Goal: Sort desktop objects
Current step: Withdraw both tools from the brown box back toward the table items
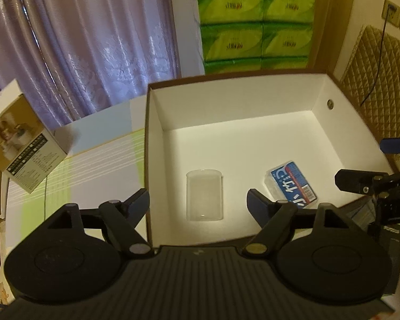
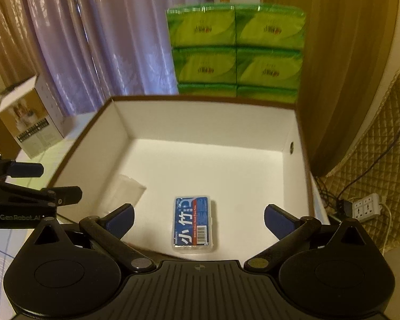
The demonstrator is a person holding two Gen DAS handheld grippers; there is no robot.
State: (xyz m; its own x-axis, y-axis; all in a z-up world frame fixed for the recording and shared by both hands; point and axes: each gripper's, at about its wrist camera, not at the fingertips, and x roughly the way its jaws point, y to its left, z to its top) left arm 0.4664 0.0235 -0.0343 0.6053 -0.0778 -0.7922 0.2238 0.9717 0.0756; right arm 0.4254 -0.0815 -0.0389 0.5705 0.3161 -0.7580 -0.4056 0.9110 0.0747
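A white-lined cardboard box (image 1: 317, 93) (image 2: 120, 128) stands open on the table. Inside it lie a clear plastic cup (image 1: 204, 195) (image 2: 125, 194) on its side and a small blue-labelled plastic case (image 1: 293, 184) (image 2: 193, 224). My left gripper (image 1: 198, 202) hovers open over the box's near edge, above the cup, holding nothing. My right gripper (image 2: 198, 220) is open too, above the blue case, with nothing between its fingers. The right gripper (image 1: 365, 184) shows at the right edge of the left wrist view; the left gripper (image 2: 40, 186) shows at the left of the right wrist view.
Stacked green tissue packs (image 1: 256, 26) (image 2: 236, 53) stand behind the box. A white product carton (image 1: 21, 138) (image 2: 29, 120) sits to the left on the striped tablecloth (image 1: 98, 165). Purple curtains (image 1: 80, 40) hang behind. A power strip (image 2: 366, 206) with cables lies at right.
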